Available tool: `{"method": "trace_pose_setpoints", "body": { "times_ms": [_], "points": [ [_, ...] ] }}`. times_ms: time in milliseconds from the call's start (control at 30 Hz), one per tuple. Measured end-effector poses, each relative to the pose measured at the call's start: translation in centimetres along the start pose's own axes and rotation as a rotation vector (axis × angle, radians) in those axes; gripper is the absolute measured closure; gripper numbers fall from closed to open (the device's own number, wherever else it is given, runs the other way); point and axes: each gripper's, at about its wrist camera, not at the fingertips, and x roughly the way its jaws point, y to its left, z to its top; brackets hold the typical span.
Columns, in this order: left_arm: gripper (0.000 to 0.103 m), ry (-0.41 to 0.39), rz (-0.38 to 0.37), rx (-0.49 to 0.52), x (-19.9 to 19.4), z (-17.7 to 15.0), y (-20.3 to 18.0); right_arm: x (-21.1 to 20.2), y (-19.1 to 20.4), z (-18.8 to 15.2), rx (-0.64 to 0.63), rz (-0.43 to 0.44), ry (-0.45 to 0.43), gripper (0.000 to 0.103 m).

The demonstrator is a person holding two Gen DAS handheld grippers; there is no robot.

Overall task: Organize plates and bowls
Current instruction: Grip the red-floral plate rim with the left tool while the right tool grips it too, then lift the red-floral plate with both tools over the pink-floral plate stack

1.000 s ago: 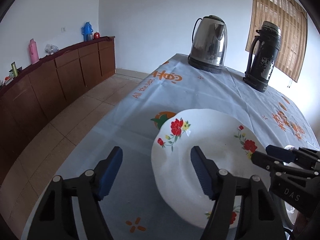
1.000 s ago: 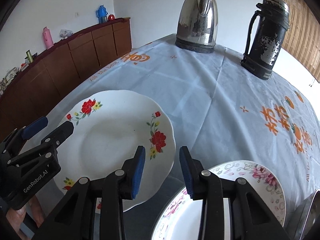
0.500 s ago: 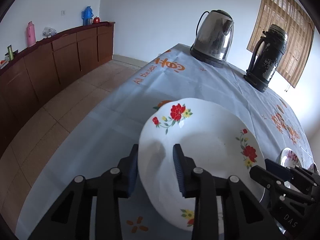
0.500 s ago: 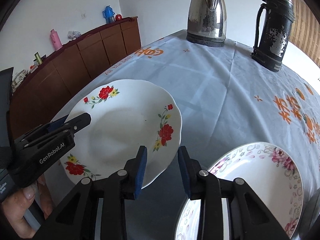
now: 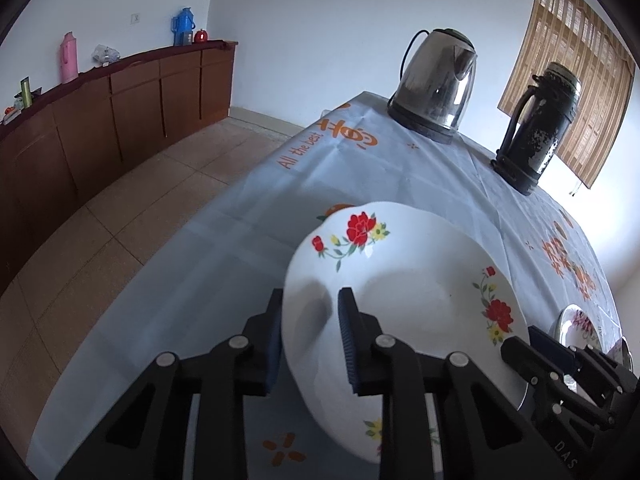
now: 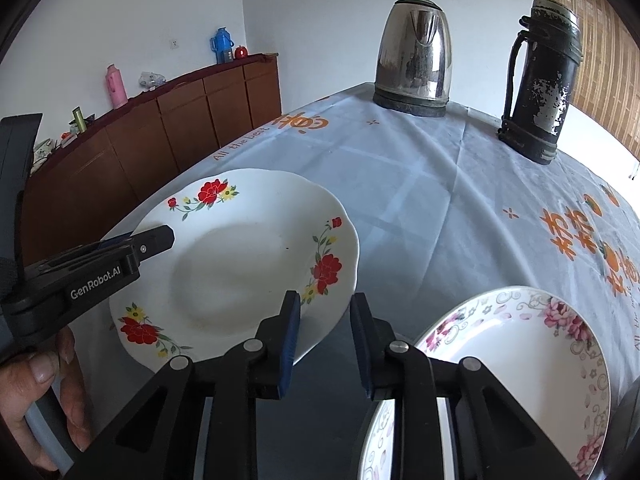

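Left wrist view showed the red-flowered plate (image 5: pixel 420 292) tilted above the tabletop (image 5: pixel 248 248), its near rim hidden behind the left claw (image 5: pixel 308 332), whose jaws were closing onto that rim at 7 o'clock. The right claw (image 6: pixel 325 332) was closing too, with the plate's edge just at its left pad; whether it pinched was unclear. At 4 o'clock a pink-flowered plate (image 6: pixel 520 360) was cut off. A kettle (image 6: pixel 414 68) and flask (image 6: pixel 540 80) stood at 12 o'clock, cabinets (image 6: pixel 160 136) at 10.
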Motion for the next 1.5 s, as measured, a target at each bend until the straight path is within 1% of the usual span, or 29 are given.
{"method": "trace_pose_setpoints", "body": {
  "times_ms": [200,333,700,1033,1500],
  "points": [
    [0.079,-0.028,0.004,0.019,-0.5,0.0,-0.3,-0.8,-0.1,-0.1,0.011,0.005,-0.033,0.075],
    [0.079,-0.046,0.003,0.024,-0.9,-0.1,-0.4,-1.1,0.0,-0.3,0.002,-0.005,-0.051,0.075],
    [0.079,-0.131,0.006,0.079,-2.4,-0.3,-1.3,-3.5,0.5,-0.9,-0.023,-0.049,-0.139,0.076],
    [0.079,-0.194,-0.046,0.111,-3.9,-0.4,-2.5,-5.5,-0.4,-1.4,-0.003,-0.071,-0.185,0.076],
    [0.079,-0.216,-0.067,0.127,-4.6,-0.7,-3.5,-7.1,-0.4,-2.6,-0.001,-0.092,-0.221,0.076]
  ]
}}
